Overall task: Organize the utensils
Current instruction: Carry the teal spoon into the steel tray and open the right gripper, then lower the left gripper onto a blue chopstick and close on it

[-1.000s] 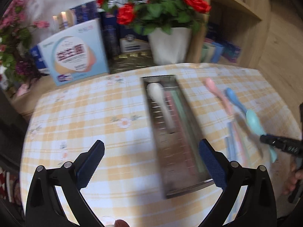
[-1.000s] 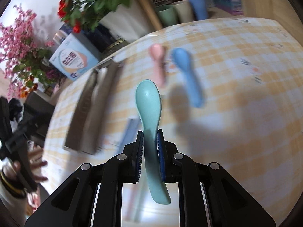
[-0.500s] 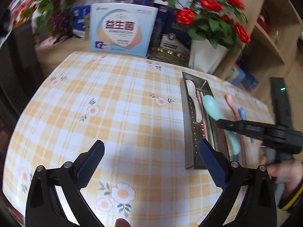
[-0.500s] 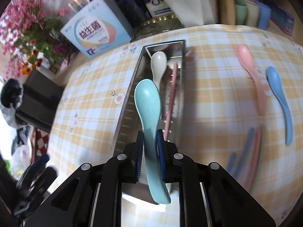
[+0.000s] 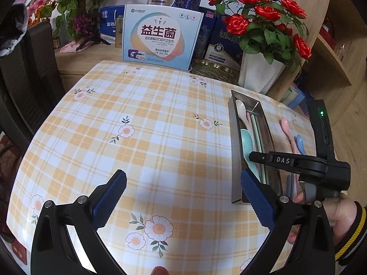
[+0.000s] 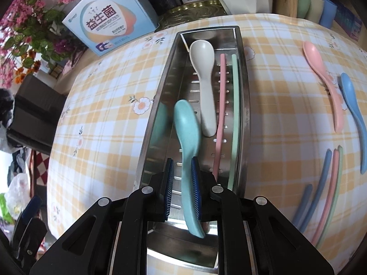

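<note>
While the left gripper [image 5: 181,197] hovers with its fingers spread wide and nothing between them, the left wrist view shows broad bare checked tablecloth [image 5: 142,137] stretching from it toward the steel tray [image 5: 235,160], which lies near the cloth's right edge. Inside the tray sit one white spoon [image 5: 240,110], one teal spoon [image 5: 247,142], one pink chopstick and one green chopstick; the right gripper [image 5: 252,157] reaches over the tray, borne by a hand [image 5: 341,215]. Beyond the tray, one pink spoon [image 5: 285,125] and one blue spoon [image 5: 300,143] lie on the cloth. In the right wrist view, the right gripper [image 6: 181,178] has its pads close about the teal spoon's [image 6: 185,123] handle, the right pad against it, a thin gap showing at the left pad; I cannot tell whether it is still gripped. The bowl is low in the tray [image 6: 243,96], beside the left wall, overlapping the white spoon's [image 6: 204,78] handle end. Right of the tray lie one pink spoon [image 6: 321,75], one blue spoon [image 6: 354,110] and a cluster of loose chopsticks [image 6: 325,183] near the table edge.
</note>
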Demonstrator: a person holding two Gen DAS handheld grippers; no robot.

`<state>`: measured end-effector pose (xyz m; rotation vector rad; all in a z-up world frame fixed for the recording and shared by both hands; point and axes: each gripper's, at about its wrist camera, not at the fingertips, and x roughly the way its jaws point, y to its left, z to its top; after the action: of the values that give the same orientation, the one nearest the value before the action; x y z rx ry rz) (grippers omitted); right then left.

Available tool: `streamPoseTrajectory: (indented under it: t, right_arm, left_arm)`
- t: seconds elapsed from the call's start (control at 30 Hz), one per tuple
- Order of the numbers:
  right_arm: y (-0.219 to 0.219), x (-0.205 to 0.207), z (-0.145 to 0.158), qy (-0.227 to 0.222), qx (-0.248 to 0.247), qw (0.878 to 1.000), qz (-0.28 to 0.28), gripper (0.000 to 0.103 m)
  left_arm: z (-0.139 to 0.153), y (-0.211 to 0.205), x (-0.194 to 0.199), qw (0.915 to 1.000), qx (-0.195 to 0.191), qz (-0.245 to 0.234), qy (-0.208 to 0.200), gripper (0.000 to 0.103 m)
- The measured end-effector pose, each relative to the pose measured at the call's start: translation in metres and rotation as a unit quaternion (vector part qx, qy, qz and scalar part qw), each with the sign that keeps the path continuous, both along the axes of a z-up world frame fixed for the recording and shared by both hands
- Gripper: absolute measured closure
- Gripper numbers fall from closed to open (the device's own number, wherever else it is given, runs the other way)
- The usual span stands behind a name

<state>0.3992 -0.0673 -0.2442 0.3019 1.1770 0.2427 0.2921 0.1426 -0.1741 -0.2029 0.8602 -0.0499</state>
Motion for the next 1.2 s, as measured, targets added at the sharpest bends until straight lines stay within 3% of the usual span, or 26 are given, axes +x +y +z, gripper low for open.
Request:
streamPoseTrajectory:
  t: [0.07,0.13,0.17,0.2,0.33,0.43,0.5,0.53,0.67,0.83,1.0,1.1,1.2]
  right_arm:
    - [-0.005,-0.004,0.008,-0.013,0.01,1.0,0.0,0.085]
    - [-0.012,-0.01,0.018,-0.037,0.019,0.999,0.005,0.077]
    - [-0.015,-0.014,0.023,-0.048,0.019,0.999,0.006,0.063]
    - [-0.021,-0.019,0.029,-0.066,0.02,0.998,0.007,0.042]
    - [-0.047,-0.045,0.05,-0.135,0.048,0.989,0.029,0.04]
    - [-0.068,-0.064,0.055,-0.168,0.052,0.984,0.034,0.031]
    - [-0.086,-0.081,0.058,-0.201,0.048,0.978,0.025,0.017]
    - [-0.099,-0.091,0.059,-0.223,0.046,0.974,0.013,0.015]
    - [-0.135,-0.11,0.05,-0.226,0.057,0.972,-0.024,0.015]
    - [-0.163,-0.132,0.036,-0.237,0.012,0.97,-0.047,0.015]
    - [-0.181,-0.143,0.026,-0.247,0.022,0.967,-0.06,0.015]
    - [-0.185,-0.147,0.02,-0.246,0.018,0.968,-0.054,0.015]
    - [-0.189,-0.151,0.018,-0.248,0.014,0.967,-0.05,0.015]
  left_arm:
    - [0.004,-0.003,-0.001,1.0,0.006,0.003,-0.004,0.006]
    - [0.008,-0.008,-0.004,0.9999,0.004,0.003,-0.013,0.006]
    - [0.01,-0.01,-0.005,0.9999,0.001,0.001,-0.016,0.006]
    - [0.012,-0.013,-0.006,0.9998,-0.001,-0.002,-0.019,0.006]
    - [0.016,-0.035,-0.014,0.9991,-0.002,-0.025,-0.034,0.006]
    - [0.018,-0.052,-0.023,0.998,-0.004,-0.042,-0.046,0.006]
    - [0.019,-0.067,-0.029,0.9969,0.0,-0.058,-0.054,0.006]
    - [0.019,-0.073,-0.031,0.9965,0.003,-0.063,-0.055,0.006]
    - [0.01,-0.107,-0.039,0.9926,0.012,-0.111,-0.046,0.007]
    - [-0.011,-0.144,-0.047,0.9861,0.018,-0.164,-0.021,0.028]
    - [-0.038,-0.168,-0.045,0.9798,0.009,-0.198,0.027,0.066]
    - [-0.054,-0.184,-0.041,0.9727,0.011,-0.226,0.054,0.079]
    - [-0.064,-0.201,-0.036,0.9669,0.021,-0.245,0.068,0.082]
